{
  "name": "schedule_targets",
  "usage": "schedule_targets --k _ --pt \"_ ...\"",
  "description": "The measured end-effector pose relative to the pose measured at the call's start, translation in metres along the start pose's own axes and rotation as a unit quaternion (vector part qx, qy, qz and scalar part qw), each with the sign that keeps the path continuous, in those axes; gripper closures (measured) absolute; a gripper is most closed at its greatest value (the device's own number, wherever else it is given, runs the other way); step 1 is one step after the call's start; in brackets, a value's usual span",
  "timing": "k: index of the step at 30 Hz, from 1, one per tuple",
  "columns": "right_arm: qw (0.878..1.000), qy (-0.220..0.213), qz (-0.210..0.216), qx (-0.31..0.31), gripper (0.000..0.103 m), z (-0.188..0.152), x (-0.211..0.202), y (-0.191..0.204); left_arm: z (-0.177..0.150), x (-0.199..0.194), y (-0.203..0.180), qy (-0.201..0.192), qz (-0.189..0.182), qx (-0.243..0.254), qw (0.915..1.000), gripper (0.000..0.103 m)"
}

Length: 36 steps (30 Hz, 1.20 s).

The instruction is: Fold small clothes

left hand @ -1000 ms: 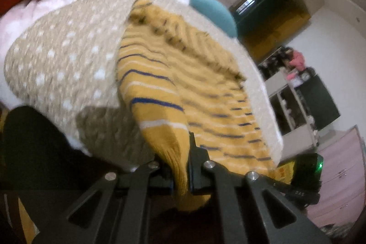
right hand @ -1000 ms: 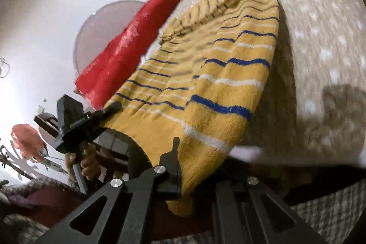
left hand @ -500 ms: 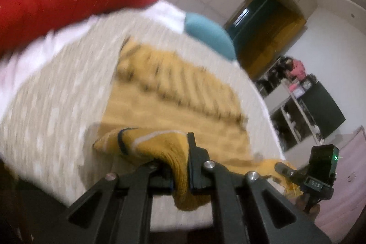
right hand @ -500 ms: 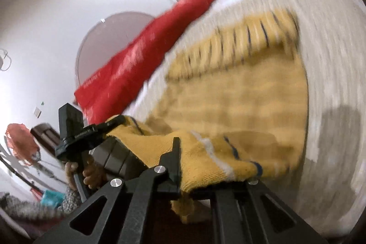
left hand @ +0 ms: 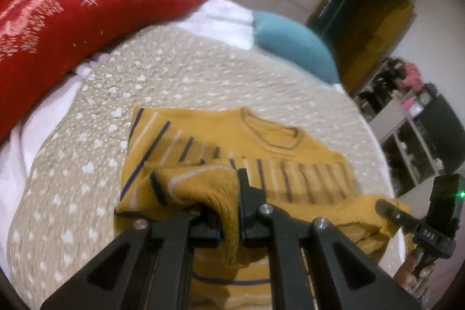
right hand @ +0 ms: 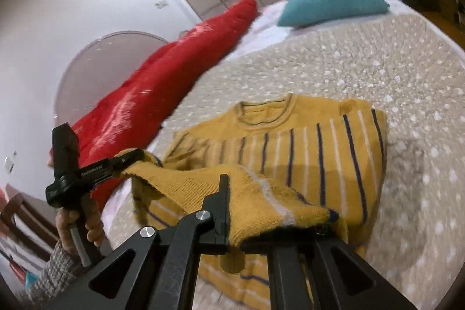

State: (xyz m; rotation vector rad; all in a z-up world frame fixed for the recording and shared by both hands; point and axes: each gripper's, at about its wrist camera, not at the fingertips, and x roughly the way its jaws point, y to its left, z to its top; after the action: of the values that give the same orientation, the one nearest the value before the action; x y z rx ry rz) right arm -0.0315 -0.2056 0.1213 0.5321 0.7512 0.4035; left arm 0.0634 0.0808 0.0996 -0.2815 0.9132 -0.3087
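While the bed (left hand: 72, 159), under its beige quilt with white dots, is filling most of both views, a long red cushion (left hand: 72, 19) is lying along its edge from nine to eleven o'clock in the left wrist view. A teal pillow (right hand: 331, 0) is resting near the head of the bed at one o'clock in the right wrist view, well apart from the clothing. The yellow striped sweater (right hand: 305, 141) is lying on the quilt near the middle of the bed, neckline pointing toward twelve o'clock, with its lower hem being lifted off the bed and doubled over toward the chest. The left gripper (left hand: 229, 211) is sitting clamped on one corner of that raised hem, knit fabric bunching between its closed fingers at six o'clock. The right gripper (right hand: 261, 222) is holding the other hem corner, its fingers pressed together on the yellow knit, which is draping over one fingertip and hiding it. In the right wrist view the left gripper is showing at eight o'clock with the hem in its tip, the person's left hand (right hand: 78, 225) wrapping its handle
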Motion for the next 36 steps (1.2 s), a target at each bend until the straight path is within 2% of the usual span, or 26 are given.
schedule_targets --k 4,6,8,9,10,11,12,13,14,19,21,24,28,31,36 --pt "0.997 0.026 0.005 0.069 0.093 0.028 0.044 -0.038 0.021 0.050 0.015 0.043 0.025 -0.018 0.9986 0.092" --pt "0.993 0.033 0.012 0.116 0.087 0.037 0.064 -0.062 0.031 0.070 0.025 0.059 0.022 -0.039 0.9973 0.091" --pt "0.988 0.034 0.009 0.147 0.079 0.046 0.079 -0.083 0.041 0.083 0.037 0.070 -0.007 -0.074 0.9948 0.087" --pt "0.987 0.031 0.004 0.156 0.071 0.050 0.082 -0.089 0.044 0.086 0.043 0.070 -0.025 -0.093 0.9929 0.085" --pt "0.985 0.024 0.001 0.173 0.062 0.054 0.086 -0.099 0.048 0.089 0.051 0.068 -0.057 -0.123 0.9884 0.076" --pt "0.982 0.021 0.004 0.189 0.057 0.056 0.089 -0.107 0.049 0.089 0.057 0.066 -0.078 -0.142 0.9846 0.070" --pt "0.978 0.015 0.008 0.207 0.049 0.058 0.090 -0.116 0.049 0.090 0.064 0.061 -0.102 -0.166 0.9789 0.055" --pt "0.974 0.004 0.009 0.226 0.049 0.059 0.091 -0.125 0.049 0.090 0.074 0.054 -0.122 -0.193 0.9722 0.046" --pt "0.972 0.000 0.008 0.234 0.049 0.061 0.092 -0.130 0.049 0.090 0.079 0.050 -0.124 -0.205 0.9697 0.044" --pt "0.972 -0.007 -0.011 0.235 0.049 0.066 0.092 -0.142 0.051 0.083 0.099 0.045 -0.126 -0.232 0.9635 0.044" --pt "0.974 -0.015 -0.032 0.224 0.048 0.069 0.084 -0.139 0.054 0.072 0.106 0.039 -0.132 -0.240 0.9608 0.043" --pt "0.979 -0.031 -0.061 0.193 0.043 0.073 0.060 -0.131 0.055 0.045 0.116 0.010 -0.094 -0.232 0.9681 0.030" --pt "0.984 -0.028 -0.107 0.141 0.042 0.061 0.024 -0.122 0.046 0.022 0.128 0.020 -0.044 -0.216 0.9752 0.030" --pt "0.985 -0.018 -0.135 0.103 0.041 0.044 0.000 -0.114 0.029 0.009 0.123 0.030 -0.038 -0.174 0.9835 0.030" --pt "0.989 0.002 -0.132 0.063 0.039 -0.005 -0.033 -0.102 -0.022 0.002 0.102 0.067 -0.036 -0.071 0.9946 0.026"
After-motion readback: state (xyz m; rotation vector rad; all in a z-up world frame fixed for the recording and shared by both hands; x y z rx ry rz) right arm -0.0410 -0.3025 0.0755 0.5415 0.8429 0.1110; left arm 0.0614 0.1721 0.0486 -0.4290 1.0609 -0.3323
